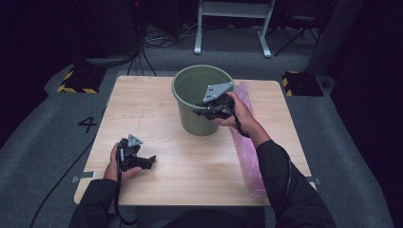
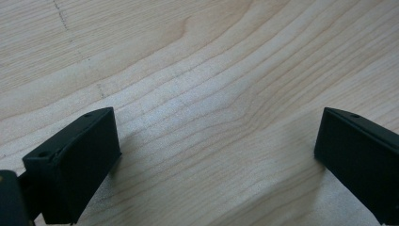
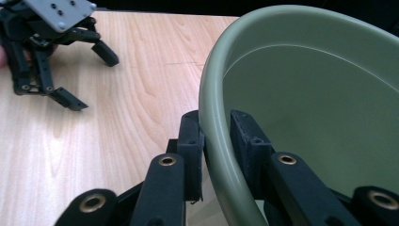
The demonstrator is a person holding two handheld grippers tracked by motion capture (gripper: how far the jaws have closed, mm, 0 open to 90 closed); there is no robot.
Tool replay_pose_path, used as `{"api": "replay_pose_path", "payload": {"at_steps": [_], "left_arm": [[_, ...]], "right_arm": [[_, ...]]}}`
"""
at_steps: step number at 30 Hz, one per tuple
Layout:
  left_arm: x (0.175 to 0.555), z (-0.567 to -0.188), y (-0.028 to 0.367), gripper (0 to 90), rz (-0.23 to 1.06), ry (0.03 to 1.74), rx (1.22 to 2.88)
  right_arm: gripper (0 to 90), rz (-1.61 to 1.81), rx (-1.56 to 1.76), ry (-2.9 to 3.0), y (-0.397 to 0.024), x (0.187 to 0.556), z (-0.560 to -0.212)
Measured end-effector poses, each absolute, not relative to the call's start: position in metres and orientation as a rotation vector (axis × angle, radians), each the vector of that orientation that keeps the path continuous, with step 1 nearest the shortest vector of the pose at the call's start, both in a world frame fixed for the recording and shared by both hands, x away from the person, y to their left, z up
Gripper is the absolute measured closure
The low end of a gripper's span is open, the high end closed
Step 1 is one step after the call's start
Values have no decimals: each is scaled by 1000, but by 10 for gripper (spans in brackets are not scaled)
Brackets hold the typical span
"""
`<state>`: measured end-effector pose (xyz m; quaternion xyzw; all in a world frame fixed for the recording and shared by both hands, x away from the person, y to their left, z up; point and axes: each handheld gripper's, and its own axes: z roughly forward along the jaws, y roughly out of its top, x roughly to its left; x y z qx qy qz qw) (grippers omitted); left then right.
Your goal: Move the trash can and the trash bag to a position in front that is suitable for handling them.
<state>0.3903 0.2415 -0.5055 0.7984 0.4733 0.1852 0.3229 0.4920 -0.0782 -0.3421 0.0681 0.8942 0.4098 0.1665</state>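
Seen from above: a light wooden table (image 1: 157, 99) with a green bucket (image 1: 192, 109) standing upright near its far middle and a pink plastic bag (image 1: 248, 156) lying flat along the right side, long axis running from near edge to far edge, its far end just behind the bucket. Right gripper (image 1: 209, 108) at the near right rim of the bucket, held by a hand in a dark sleeve. In the right gripper view, rim (image 3: 211, 117) clamped between the two black jaws, one outside the wall and one inside, pads pressing on both faces; bucket empty as far as can be seen. Left gripper (image 1: 140, 161) resting low over the near left part of the table, well apart from the bucket, pointing towards the middle. In the left gripper view, jaws spread wide with nothing but bare wood grain between them. Key relation: bucket wall directly in the right gripper's grip and rising straight up, so any lift or tilt hinges on that one rim point; bag just right of the gripping hand, far nearer to it than to the left gripper. Likely step: steadying or moving the bucket by its rim, with the idle left gripper free to fetch the bag
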Motion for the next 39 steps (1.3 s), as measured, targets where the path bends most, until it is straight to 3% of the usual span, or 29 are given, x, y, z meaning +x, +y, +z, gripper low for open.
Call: {"api": "replay_pose_path", "payload": {"at_steps": [14, 20, 24, 27, 39], "left_arm": [[390, -506, 242, 5, 486, 1242, 2096], [390, -505, 242, 5, 486, 1242, 2096], [390, -506, 242, 5, 487, 1242, 2096], [390, -506, 242, 5, 486, 1242, 2096], [390, -505, 241, 5, 486, 1242, 2096]], "right_arm": [[741, 1181, 121, 2583, -69, 459, -341], [415, 1219, 115, 2553, -74, 445, -333], [292, 1265, 166, 2498, -90, 439, -329], [243, 1272, 195, 2449, -106, 434, -326], [209, 1272, 327, 2335, -170, 429, -319]]}}
